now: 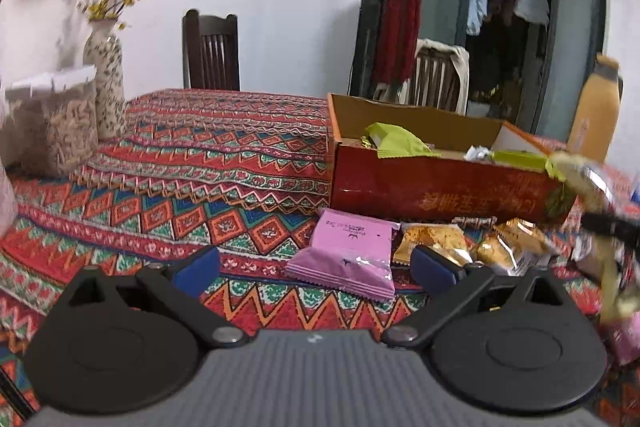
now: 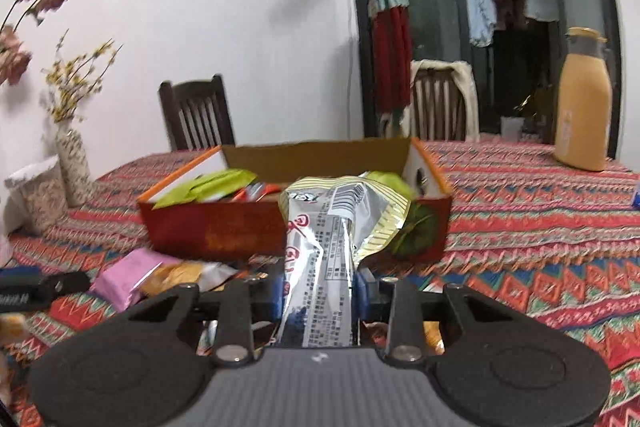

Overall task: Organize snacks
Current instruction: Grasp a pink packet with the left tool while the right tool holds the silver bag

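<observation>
Pinching a silver snack bag [image 2: 320, 267], right fingers [image 2: 362, 293]; left fingers [image 1: 200, 267] spread.

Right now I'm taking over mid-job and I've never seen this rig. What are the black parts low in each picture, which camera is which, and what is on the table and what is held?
There is no robot arm: a person carries a handheld gripper in each hand, each with a fisheye camera looking along its jaws. One picture is from the left gripper, whose blue-padded jaws stand open and empty above a pink packet. The other is from the right gripper, whose jaws are closed on a silver snack bag. On the patterned tablecloth stands an open red box with green packets inside. Orange-gold packets lie in front of it.
</observation>
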The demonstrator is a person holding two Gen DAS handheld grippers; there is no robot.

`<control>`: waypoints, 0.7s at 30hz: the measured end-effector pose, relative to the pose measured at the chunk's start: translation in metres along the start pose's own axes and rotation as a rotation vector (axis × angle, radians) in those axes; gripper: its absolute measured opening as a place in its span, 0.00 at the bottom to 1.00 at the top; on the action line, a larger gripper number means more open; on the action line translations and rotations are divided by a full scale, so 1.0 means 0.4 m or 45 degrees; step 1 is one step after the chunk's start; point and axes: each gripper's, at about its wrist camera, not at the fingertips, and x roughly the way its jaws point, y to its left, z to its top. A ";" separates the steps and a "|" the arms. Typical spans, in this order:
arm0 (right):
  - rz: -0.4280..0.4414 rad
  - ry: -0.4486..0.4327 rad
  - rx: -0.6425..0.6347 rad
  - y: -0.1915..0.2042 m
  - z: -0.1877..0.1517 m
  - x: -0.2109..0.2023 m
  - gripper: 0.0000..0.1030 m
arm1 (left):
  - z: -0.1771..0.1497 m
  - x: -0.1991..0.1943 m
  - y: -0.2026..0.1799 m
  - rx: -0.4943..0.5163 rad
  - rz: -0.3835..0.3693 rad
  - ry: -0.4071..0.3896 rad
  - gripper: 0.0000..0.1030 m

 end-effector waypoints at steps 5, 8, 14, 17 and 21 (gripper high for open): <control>0.014 -0.007 0.043 -0.029 -0.017 0.044 0.31 | 0.033 0.018 -0.034 0.084 0.056 0.044 1.00; 0.028 0.007 0.048 -0.031 -0.031 0.056 0.31 | 0.048 0.051 -0.047 0.115 0.079 0.090 1.00; 0.039 -0.026 0.067 -0.037 -0.035 0.049 0.32 | 0.074 0.126 -0.077 0.139 0.083 0.168 1.00; 0.044 -0.032 0.074 -0.039 -0.037 0.044 0.32 | 0.076 0.163 -0.090 0.134 0.091 0.189 1.00; 0.051 -0.031 0.079 -0.040 -0.037 0.044 0.33 | 0.063 0.197 -0.084 0.099 0.078 0.226 0.92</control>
